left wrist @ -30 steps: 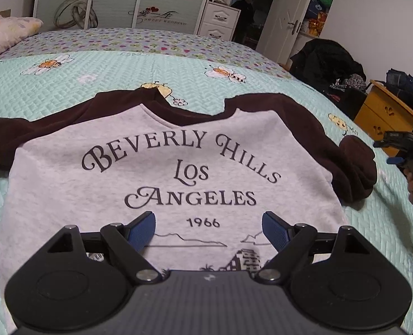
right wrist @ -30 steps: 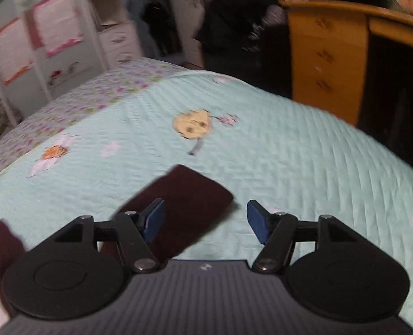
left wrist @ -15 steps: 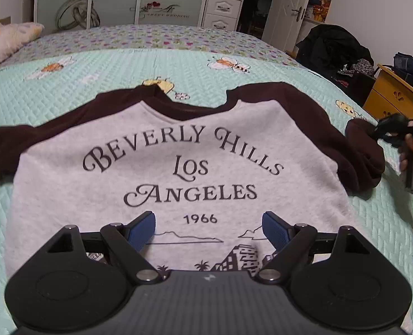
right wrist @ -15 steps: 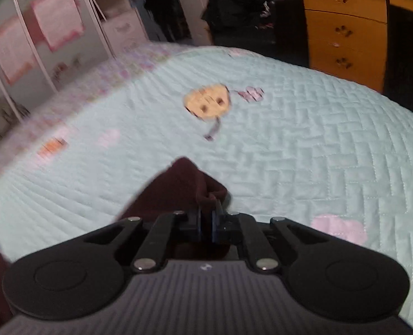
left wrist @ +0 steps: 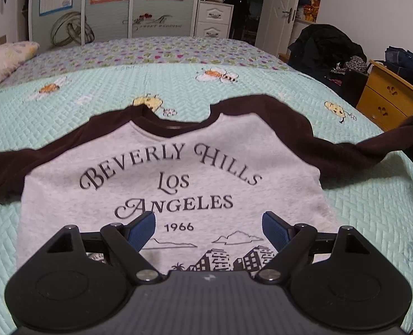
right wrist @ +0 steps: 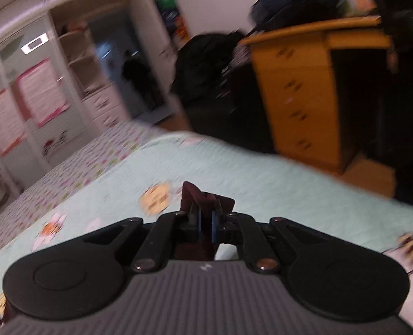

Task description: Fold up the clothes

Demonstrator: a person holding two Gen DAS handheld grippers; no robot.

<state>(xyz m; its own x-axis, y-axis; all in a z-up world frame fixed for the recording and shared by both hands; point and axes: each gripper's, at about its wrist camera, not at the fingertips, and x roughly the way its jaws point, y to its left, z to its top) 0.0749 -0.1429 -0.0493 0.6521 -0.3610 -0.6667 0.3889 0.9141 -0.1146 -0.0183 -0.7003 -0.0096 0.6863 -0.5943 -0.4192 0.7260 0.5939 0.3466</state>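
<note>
Grey fleece sweatshirt [left wrist: 173,173] with dark brown raglan sleeves lies face up on the mint quilted bedspread [left wrist: 67,117], "Beverly Hills Los Angeles 1966" print readable, collar toward the far side of the bed. Your left gripper [left wrist: 208,230] hangs over the hem area, blue pads [left wrist: 142,227] spread wide, nothing between them, not touching the cloth as far as the view shows. Your right gripper [right wrist: 205,223] is clenched on the brown cuff [right wrist: 203,198] of the right sleeve [left wrist: 354,148]; a bunch of brown fabric sticks up past the closed fingertips. In the left wrist view that sleeve is stretched out to the right, lifted off the quilt toward the bed's edge, its end reaching the frame border. Left sleeve [left wrist: 8,167] lies flat, running out of frame at left. Right wrist view is heavily motion-blurred. Yellow wooden dresser [right wrist: 298,95] stands beside the bed on the right, dark clothes [left wrist: 326,44] piled near it, pillow [left wrist: 2,58] at far left, wardrobe [left wrist: 108,5] with posters behind the bed.
</note>
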